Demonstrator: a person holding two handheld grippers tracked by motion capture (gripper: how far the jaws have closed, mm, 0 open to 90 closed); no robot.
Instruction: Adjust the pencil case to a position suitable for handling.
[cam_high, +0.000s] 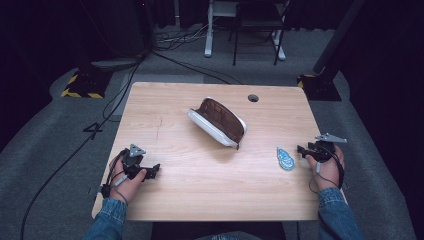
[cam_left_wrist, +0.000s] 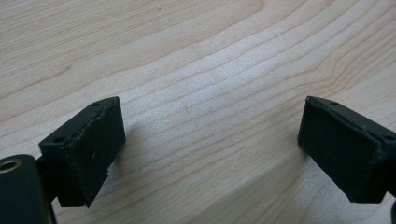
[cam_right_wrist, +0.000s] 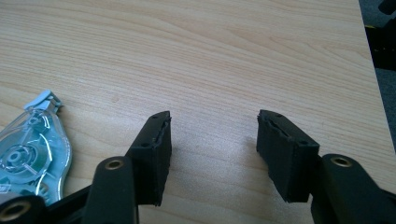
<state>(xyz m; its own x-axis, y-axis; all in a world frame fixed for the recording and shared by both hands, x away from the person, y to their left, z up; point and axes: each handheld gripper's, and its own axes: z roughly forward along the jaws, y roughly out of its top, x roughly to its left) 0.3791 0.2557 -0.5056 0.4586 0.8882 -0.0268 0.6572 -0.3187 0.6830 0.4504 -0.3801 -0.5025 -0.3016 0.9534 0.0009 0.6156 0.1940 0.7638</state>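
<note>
A white pencil case (cam_high: 218, 121) with a brown lining lies open at the middle of the wooden table (cam_high: 200, 195). A clear blue-green correction tape dispenser (cam_high: 285, 158) lies flat near the right edge. My right gripper (cam_high: 301, 149) sits just right of the dispenser, pointing left; in the right gripper view its jaws stand open (cam_right_wrist: 212, 126) over bare wood, with the dispenser (cam_right_wrist: 32, 149) off to the left of them. My left gripper (cam_high: 151, 172) rests near the table's front left, and the left gripper view shows it open (cam_left_wrist: 210, 126) with only wood between the pads.
A round cable hole (cam_high: 253, 98) sits in the far part of the tabletop. Beyond the table stand a white desk frame (cam_high: 209, 35), cables on the grey floor (cam_high: 165, 55) and stand bases with yellow-black stripes (cam_high: 80, 85).
</note>
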